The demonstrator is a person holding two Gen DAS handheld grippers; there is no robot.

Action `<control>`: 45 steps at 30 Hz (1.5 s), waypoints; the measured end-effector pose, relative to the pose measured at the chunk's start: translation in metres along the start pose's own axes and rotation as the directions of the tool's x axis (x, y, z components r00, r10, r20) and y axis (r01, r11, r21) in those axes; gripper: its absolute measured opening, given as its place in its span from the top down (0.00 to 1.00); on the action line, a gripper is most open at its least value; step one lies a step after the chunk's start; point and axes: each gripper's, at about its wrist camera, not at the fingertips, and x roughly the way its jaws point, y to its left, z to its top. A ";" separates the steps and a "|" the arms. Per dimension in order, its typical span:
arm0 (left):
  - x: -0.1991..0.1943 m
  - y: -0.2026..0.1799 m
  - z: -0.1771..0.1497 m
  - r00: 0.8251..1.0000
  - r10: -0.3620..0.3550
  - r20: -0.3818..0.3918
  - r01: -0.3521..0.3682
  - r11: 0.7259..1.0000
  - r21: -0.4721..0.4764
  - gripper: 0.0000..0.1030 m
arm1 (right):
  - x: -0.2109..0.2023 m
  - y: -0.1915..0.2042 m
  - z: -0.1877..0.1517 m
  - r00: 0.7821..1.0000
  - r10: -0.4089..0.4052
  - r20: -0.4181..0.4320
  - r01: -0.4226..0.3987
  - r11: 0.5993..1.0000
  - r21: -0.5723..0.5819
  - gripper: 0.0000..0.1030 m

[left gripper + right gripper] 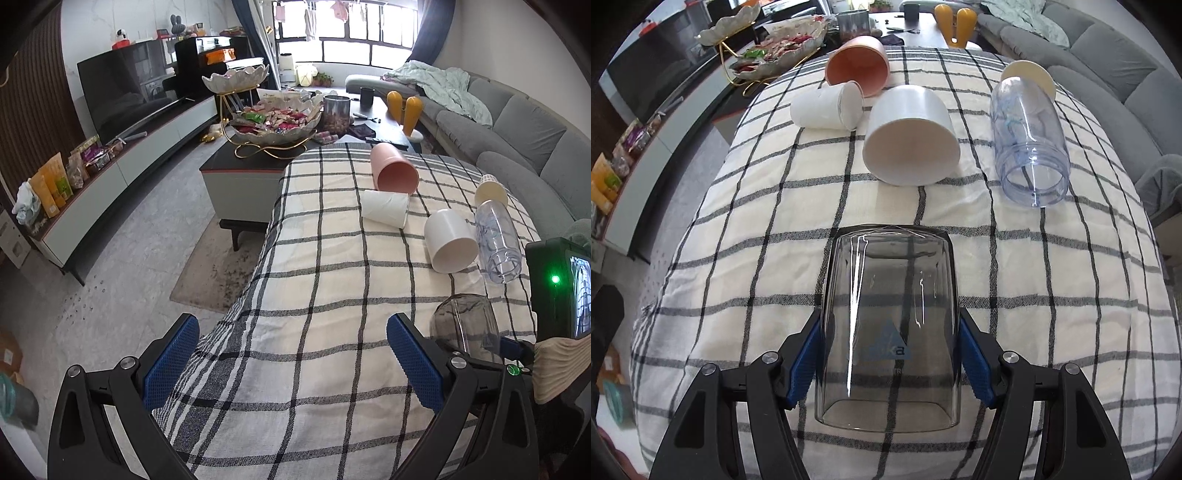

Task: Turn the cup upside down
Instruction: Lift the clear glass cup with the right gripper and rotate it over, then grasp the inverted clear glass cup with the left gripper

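My right gripper (888,360) is shut on a clear glass cup (890,325); its blue pads (803,363) press both sides and its base points away from me, above the checked cloth (738,229). The same cup shows in the left wrist view (466,328), held by the right gripper (517,349). My left gripper (291,362) is open and empty over the cloth (314,288). Several cups lie on their sides beyond: a white cup (910,134), a paper cup (827,107), a pink cup (858,66), a clear plastic tumbler (1028,140) and a cream cup (1028,75).
A dark coffee table (240,162) with a snack bowl stand (273,122) lies behind the cloth. A grey sofa (517,125) runs along the right. A TV unit (122,162) lines the left wall, with open floor between.
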 end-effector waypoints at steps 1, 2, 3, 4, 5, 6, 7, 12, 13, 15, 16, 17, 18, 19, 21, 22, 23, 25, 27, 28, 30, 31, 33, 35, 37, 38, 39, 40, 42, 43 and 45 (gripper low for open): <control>0.000 0.000 0.001 1.000 0.002 -0.003 -0.002 1.000 0.001 0.00 | 0.000 0.000 0.000 1.000 0.004 -0.004 -0.004 1.000 -0.001 0.34; -0.001 0.000 0.001 1.000 0.002 -0.004 -0.002 1.000 0.003 0.00 | 0.000 0.000 0.000 1.000 0.011 -0.009 -0.011 1.000 0.000 0.34; -0.001 -0.001 0.001 1.000 0.005 -0.004 -0.004 1.000 0.004 0.00 | -0.001 0.000 0.000 1.000 0.020 -0.011 -0.020 1.000 0.000 0.33; -0.002 -0.001 0.001 1.000 0.010 -0.004 -0.010 1.000 0.004 0.00 | -0.002 -0.001 0.000 0.999 0.030 -0.013 -0.030 1.000 0.002 0.32; -0.002 -0.001 0.002 1.000 0.016 -0.003 -0.016 1.000 0.005 0.00 | -0.005 -0.001 0.000 0.999 0.038 -0.012 -0.038 0.999 0.002 0.29; -0.004 -0.002 0.002 1.000 0.027 -0.002 -0.027 1.000 0.007 0.00 | -0.008 -0.001 0.000 0.999 0.043 -0.011 -0.043 0.999 0.002 0.26; -0.006 -0.003 0.003 0.999 0.032 -0.002 -0.032 0.999 0.007 0.00 | -0.011 -0.002 0.000 0.999 0.050 -0.009 -0.050 0.999 0.002 0.25; -0.017 -0.014 0.008 0.999 0.044 0.005 -0.044 0.999 0.028 0.00 | -0.038 -0.019 0.000 0.997 0.065 0.033 -0.065 0.998 0.024 0.21; -0.019 -0.018 0.010 0.999 0.043 0.003 -0.043 0.998 0.034 0.00 | -0.043 -0.025 -0.001 0.997 0.062 0.038 -0.063 0.998 0.030 0.21; -0.021 -0.029 0.012 1.000 0.025 -0.009 -0.024 0.999 0.047 0.00 | -0.052 -0.042 -0.003 0.998 0.044 0.049 -0.047 0.997 0.057 0.20; -0.021 -0.037 0.013 1.000 0.009 -0.018 -0.008 0.998 0.057 0.00 | -0.056 -0.050 -0.004 0.998 0.036 0.052 -0.040 0.997 0.068 0.20; -0.022 -0.045 0.015 1.000 0.006 -0.028 -0.004 0.998 0.069 0.00 | -0.060 -0.063 -0.006 0.998 0.021 0.054 -0.026 0.996 0.089 0.20; -0.022 -0.054 0.016 0.999 0.004 -0.037 -0.001 0.997 0.083 0.00 | -0.063 -0.071 -0.007 0.998 0.013 0.055 -0.018 0.995 0.102 0.20; -0.022 -0.063 0.016 0.999 0.000 -0.045 0.005 0.995 0.095 0.00 | -0.068 -0.084 -0.008 0.998 -0.003 0.060 -0.004 0.992 0.122 0.20; -0.019 -0.084 0.018 0.997 -0.016 -0.077 0.026 0.991 0.128 0.00 | -0.076 -0.102 -0.010 0.996 -0.037 0.080 0.025 0.989 0.148 0.20; -0.017 -0.093 0.018 0.995 -0.020 -0.094 0.033 0.989 0.141 0.00 | -0.081 -0.111 -0.011 0.994 -0.055 0.094 0.040 0.987 0.155 0.20; -0.014 -0.103 0.019 0.993 -0.026 -0.114 0.044 0.987 0.154 0.00 | -0.085 -0.118 -0.011 0.992 -0.068 0.103 0.050 0.985 0.164 0.19; -0.010 -0.119 0.020 0.988 -0.041 -0.148 0.066 0.983 0.169 0.00 | -0.089 -0.133 -0.011 0.992 -0.073 0.107 0.052 0.981 0.185 0.16; -0.007 -0.131 0.022 0.983 -0.051 -0.174 0.082 0.981 0.174 0.00 | -0.090 -0.150 -0.010 0.993 -0.068 0.098 0.045 0.975 0.216 0.16; -0.004 -0.137 0.024 0.981 -0.048 -0.188 0.082 0.980 0.180 0.00 | -0.089 -0.158 -0.010 0.994 -0.063 0.091 0.041 0.972 0.230 0.16; 0.002 -0.146 0.025 0.974 -0.043 -0.224 0.087 0.978 0.189 0.00 | -0.085 -0.168 -0.010 0.995 -0.055 0.081 0.032 0.967 0.254 0.16; 0.008 -0.150 0.026 0.966 -0.043 -0.255 0.094 0.977 0.190 0.00 | -0.084 -0.172 -0.010 0.996 -0.049 0.074 0.027 0.963 0.267 0.16; 0.019 -0.156 0.027 0.947 -0.039 -0.318 0.104 0.976 0.190 0.00 | -0.078 -0.181 -0.006 0.998 -0.032 0.060 0.014 0.958 0.288 0.16; 0.035 -0.162 0.027 0.920 -0.022 -0.392 0.107 0.974 0.198 0.00 | -0.075 -0.187 -0.002 0.998 -0.019 0.056 0.001 0.954 0.300 0.16; 0.049 -0.165 0.028 0.893 -0.005 -0.450 0.106 0.974 0.200 0.00 | -0.072 -0.191 0.002 0.998 -0.012 0.056 -0.006 0.951 0.309 0.16; 0.057 -0.167 0.028 0.875 0.008 -0.485 0.102 0.975 0.199 0.00 | -0.070 -0.194 0.006 0.998 -0.003 0.056 -0.015 0.948 0.318 0.16; 0.065 -0.168 0.029 0.857 0.019 -0.515 0.098 0.975 0.199 0.00 | -0.068 -0.197 0.009 0.998 0.003 0.056 -0.021 0.946 0.325 0.16; 0.070 -0.170 0.030 0.845 0.026 -0.534 0.097 0.975 0.200 0.00 | -0.066 -0.198 0.012 0.999 0.008 0.054 -0.025 0.943 0.331 0.16; 0.082 -0.174 0.033 0.815 0.039 -0.578 0.099 0.973 0.207 0.00 | -0.058 -0.201 0.018 0.999 0.024 0.047 -0.039 0.938 0.346 0.16; 0.086 -0.176 0.033 0.804 0.046 -0.592 0.101 0.972 0.213 0.00 | -0.053 -0.204 0.021 0.999 0.033 0.039 -0.045 0.934 0.353 0.16; 0.095 -0.183 0.034 0.782 0.064 -0.620 0.105 0.967 0.233 0.00 | -0.044 -0.208 0.025 0.998 0.050 0.023 -0.055 0.929 0.367 0.16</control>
